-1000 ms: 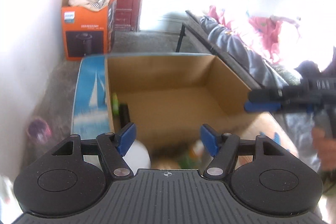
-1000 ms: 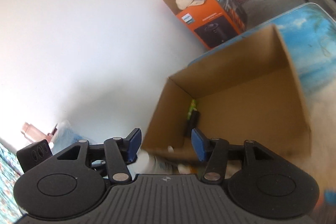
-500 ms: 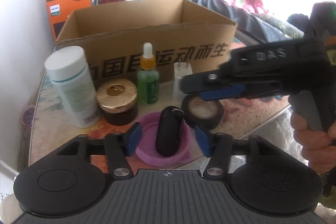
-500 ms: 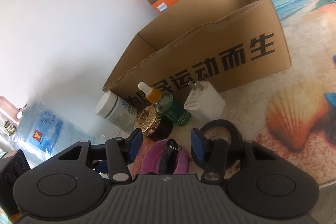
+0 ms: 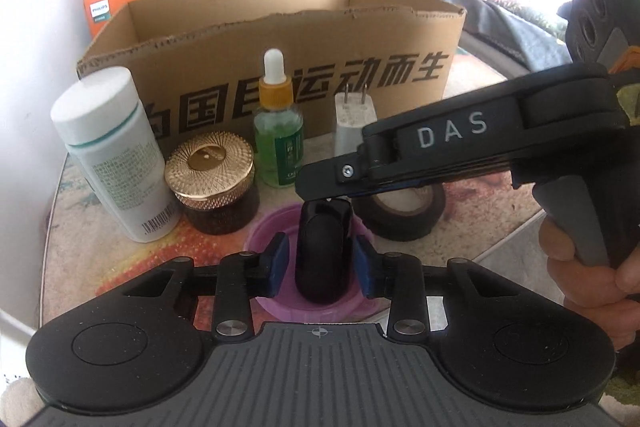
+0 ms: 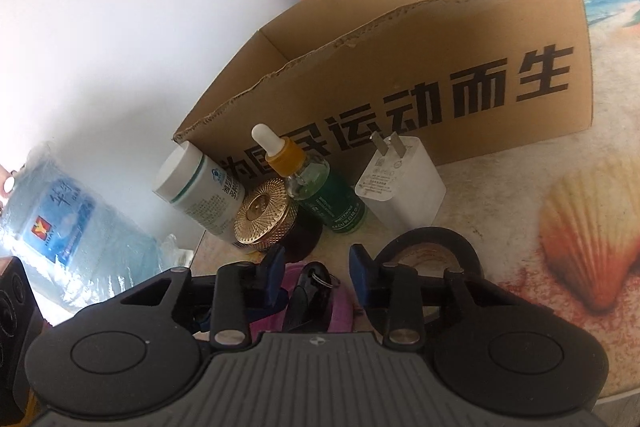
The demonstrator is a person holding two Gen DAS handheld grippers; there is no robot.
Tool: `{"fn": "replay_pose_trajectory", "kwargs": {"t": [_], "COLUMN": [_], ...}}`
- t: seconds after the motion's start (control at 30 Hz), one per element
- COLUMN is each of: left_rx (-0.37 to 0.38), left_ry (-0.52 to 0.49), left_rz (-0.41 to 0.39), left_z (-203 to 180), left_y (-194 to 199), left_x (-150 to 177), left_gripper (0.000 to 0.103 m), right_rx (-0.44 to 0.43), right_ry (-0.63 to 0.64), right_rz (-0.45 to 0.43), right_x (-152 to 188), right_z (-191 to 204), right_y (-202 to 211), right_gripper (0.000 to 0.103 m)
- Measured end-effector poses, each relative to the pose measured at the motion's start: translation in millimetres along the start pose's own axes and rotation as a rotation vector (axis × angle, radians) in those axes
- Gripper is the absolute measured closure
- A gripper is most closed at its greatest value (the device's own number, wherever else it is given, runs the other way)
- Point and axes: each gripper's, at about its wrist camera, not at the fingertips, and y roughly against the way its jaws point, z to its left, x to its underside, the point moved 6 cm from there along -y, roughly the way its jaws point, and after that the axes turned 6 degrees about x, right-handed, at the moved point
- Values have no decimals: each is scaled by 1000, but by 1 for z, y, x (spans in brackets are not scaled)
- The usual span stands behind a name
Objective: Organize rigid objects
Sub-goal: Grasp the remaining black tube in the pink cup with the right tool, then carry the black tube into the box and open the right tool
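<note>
Picking seems to be the step now: the black key fob lies in the purple lid on the table, in front of the cardboard box. The left gripper is closing with the fob between its blue pads, not yet pressing; the right gripper is closing at the fob's ring end, also apart. Next, I think, one firm pinch, then a lift into the box.

The tabletop has a big seashell picture on it. On it stand a cardboard box, a white bottle, a gold-lidded jar, a green dropper bottle and a white plug. A tape roll and a purple lid lie there too.
</note>
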Motion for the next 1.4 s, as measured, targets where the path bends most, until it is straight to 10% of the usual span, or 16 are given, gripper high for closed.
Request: {"fn": "replay_pose_trajectory", "kwargs": {"t": [1.4], "left_rx": [-12], "left_ry": [-37], "left_rz": [-43], "left_z": [3], "left_y": [-3], "left_x": [3], "left_gripper": [82], "right_rx": [-87], "right_ry": [-19], "right_rz": [54], "right_x": [11], "right_z": [10], "right_y": [-15], "right_gripper": [81]}}
